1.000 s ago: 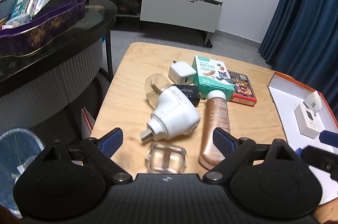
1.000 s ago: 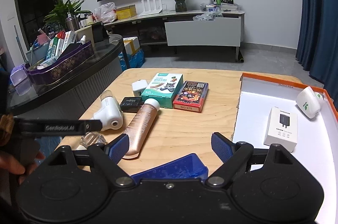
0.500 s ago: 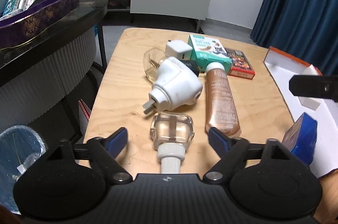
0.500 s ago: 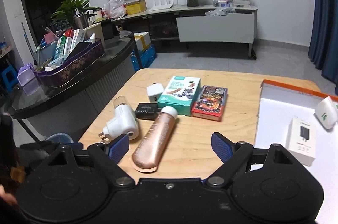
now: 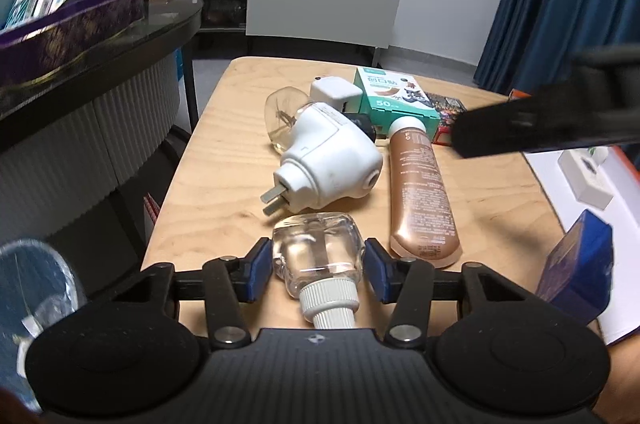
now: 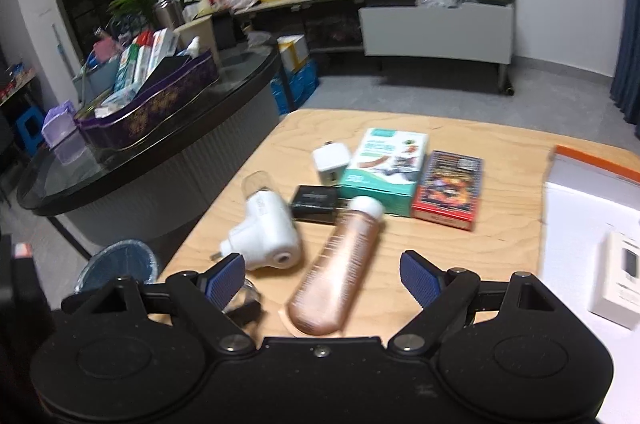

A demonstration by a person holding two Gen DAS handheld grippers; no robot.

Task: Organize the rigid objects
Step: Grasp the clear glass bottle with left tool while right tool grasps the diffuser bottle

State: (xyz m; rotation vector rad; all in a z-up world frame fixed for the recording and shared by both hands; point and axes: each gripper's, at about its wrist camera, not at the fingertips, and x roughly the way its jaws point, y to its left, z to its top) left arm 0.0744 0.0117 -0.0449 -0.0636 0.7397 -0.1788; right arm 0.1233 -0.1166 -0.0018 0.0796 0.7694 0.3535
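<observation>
My left gripper (image 5: 316, 266) is shut on a clear refill bottle (image 5: 318, 250) with a white ribbed cap, at the near edge of the wooden table (image 5: 224, 160). Just beyond lie a white plug-in vaporizer (image 5: 328, 160), a bronze tube (image 5: 420, 192), a white charger (image 5: 334, 92), a teal box (image 5: 394, 100) and a red card box (image 6: 450, 190). My right gripper (image 6: 322, 276) is open and empty, above the bronze tube (image 6: 340, 268). Its black body (image 5: 552, 116) crosses the right of the left wrist view.
A white tray with an orange rim (image 6: 592, 160) lies at the right and holds a white box (image 6: 618, 284). A blue box (image 5: 576, 264) stands at its near corner. A dark glass counter (image 6: 132, 160) with a purple tin stands left. A bin (image 6: 118, 264) sits below.
My left gripper has closed onto the clear refill bottle. My right gripper has let go of the blue box, risen and swung left over the bronze tube.
</observation>
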